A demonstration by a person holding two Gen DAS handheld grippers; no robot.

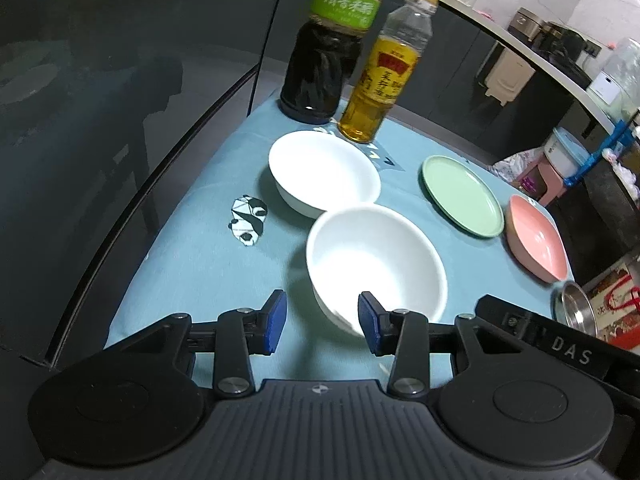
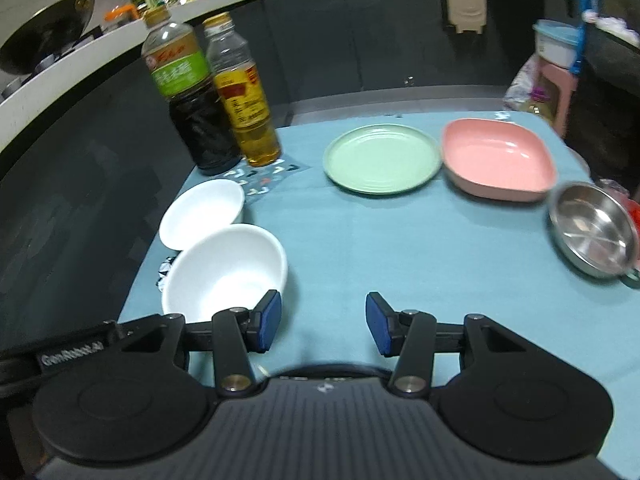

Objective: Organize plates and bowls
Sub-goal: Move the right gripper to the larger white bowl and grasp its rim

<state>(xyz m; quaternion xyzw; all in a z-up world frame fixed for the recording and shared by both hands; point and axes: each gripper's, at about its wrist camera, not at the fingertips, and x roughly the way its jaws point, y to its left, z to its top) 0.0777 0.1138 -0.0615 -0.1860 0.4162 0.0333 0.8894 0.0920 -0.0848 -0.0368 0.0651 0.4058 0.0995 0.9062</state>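
Two white bowls: touching, on teal cloth
Left gripper: jaws spread, near bowl's rim seemingly between, unpressed
Right gripper: jaws spread, empty
Green plate: beside pink dish

Dark sauce bottle beside oil bottle – blue tablecloth, panda patch.

White bowls, green plate, pink dish, teal tablecloth
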